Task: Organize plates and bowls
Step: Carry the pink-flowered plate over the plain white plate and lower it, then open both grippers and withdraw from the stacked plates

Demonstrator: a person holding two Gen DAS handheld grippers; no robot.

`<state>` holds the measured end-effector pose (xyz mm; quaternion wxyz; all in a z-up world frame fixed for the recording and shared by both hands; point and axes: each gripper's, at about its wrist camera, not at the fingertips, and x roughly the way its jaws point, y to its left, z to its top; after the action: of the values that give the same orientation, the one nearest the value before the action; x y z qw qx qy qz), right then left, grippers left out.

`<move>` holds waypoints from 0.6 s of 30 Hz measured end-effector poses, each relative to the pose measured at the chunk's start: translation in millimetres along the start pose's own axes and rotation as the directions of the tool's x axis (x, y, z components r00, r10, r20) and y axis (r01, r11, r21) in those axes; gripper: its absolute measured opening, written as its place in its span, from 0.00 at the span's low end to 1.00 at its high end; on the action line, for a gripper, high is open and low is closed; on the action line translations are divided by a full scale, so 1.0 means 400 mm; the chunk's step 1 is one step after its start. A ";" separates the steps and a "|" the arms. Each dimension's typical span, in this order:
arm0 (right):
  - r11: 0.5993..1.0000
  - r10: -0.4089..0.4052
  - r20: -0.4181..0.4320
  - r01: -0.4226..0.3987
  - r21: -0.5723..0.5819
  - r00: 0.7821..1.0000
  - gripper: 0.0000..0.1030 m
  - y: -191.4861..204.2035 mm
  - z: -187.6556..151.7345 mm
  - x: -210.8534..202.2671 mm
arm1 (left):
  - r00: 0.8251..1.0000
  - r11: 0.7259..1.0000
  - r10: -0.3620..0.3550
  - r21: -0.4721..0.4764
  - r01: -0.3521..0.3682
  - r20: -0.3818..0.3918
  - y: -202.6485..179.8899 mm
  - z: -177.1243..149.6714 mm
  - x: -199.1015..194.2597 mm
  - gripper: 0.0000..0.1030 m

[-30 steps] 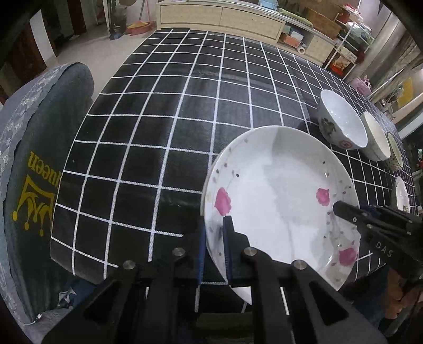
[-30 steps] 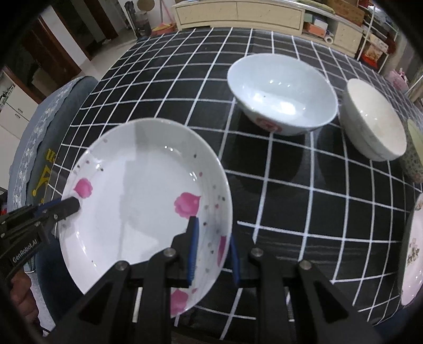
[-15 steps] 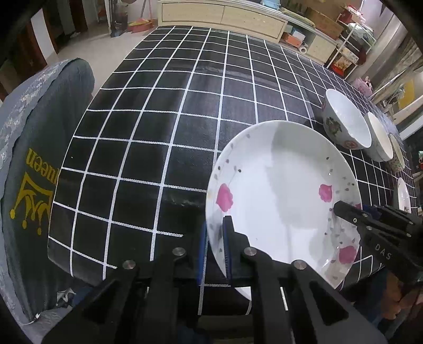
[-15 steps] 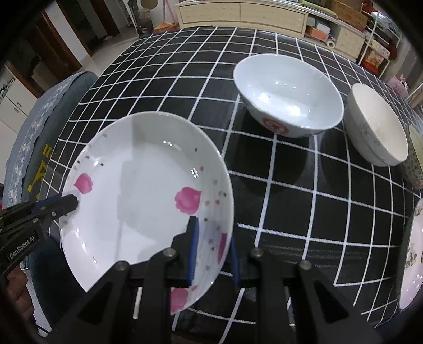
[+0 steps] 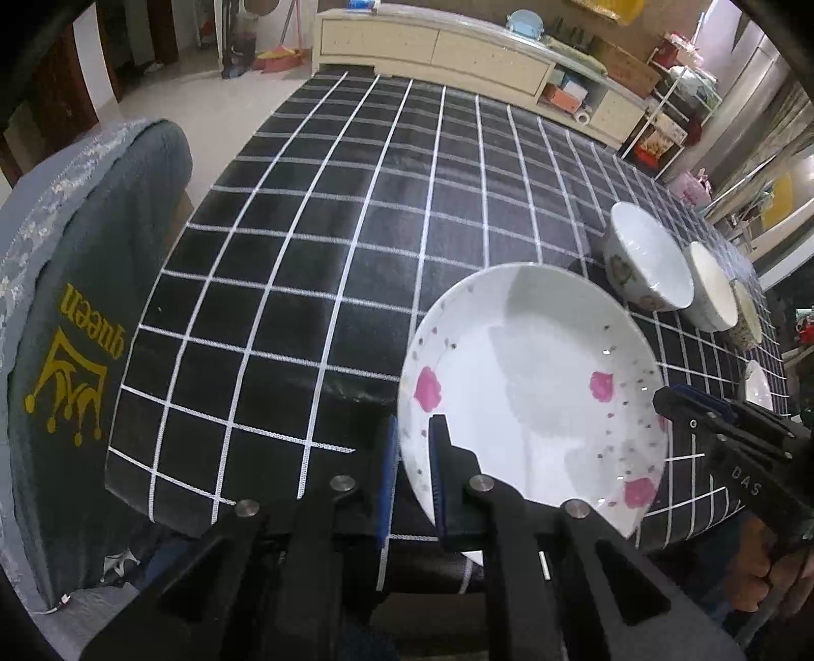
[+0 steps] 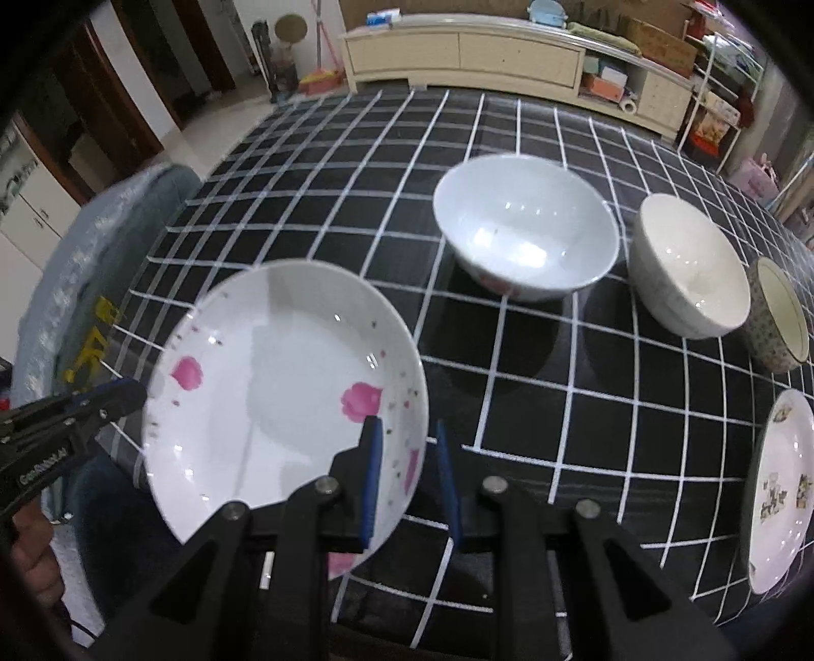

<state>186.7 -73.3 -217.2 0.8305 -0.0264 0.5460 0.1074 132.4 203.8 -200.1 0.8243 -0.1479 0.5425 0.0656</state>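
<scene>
A white deep plate with pink flowers (image 5: 534,396) hangs in the air over the near edge of the black checked table (image 5: 356,229), held from both sides. My left gripper (image 5: 413,427) is shut on its left rim. My right gripper (image 6: 407,432) is shut on the right rim of the plate (image 6: 285,386). Each gripper shows in the other's view: the right one (image 5: 676,401) and the left one (image 6: 122,396). Further back stand a large white bowl (image 6: 524,229), a cream bowl (image 6: 687,264) and a patterned cup (image 6: 778,315) in a row.
Another plate with small pictures (image 6: 778,488) lies at the table's right near edge. A chair with a grey cover (image 5: 76,305) stands at the table's left side. A long cream sideboard (image 5: 432,46) runs behind the table. A hand (image 5: 763,569) grips the right tool.
Both grippers have raised the plate slightly above the table's near edge. Both grips on the rim look the same as before.
</scene>
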 end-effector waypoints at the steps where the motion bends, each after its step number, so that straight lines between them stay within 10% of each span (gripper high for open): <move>1: 1.000 -0.004 0.001 0.004 0.000 1.000 0.25 -0.002 0.000 -0.007 | 1.000 1.000 -0.004 0.008 0.004 0.012 -0.009 0.002 -0.012 0.10; 18: 0.994 -0.103 0.245 0.091 0.059 0.964 0.27 -0.099 -0.061 -0.234 | 0.989 0.969 -0.044 0.247 0.008 0.141 -0.292 -0.033 -0.149 0.17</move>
<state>137.2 -130.0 -144.4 0.8968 -0.0201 0.4384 0.0562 128.1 92.1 -130.3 0.8743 -0.0468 0.4831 -0.0024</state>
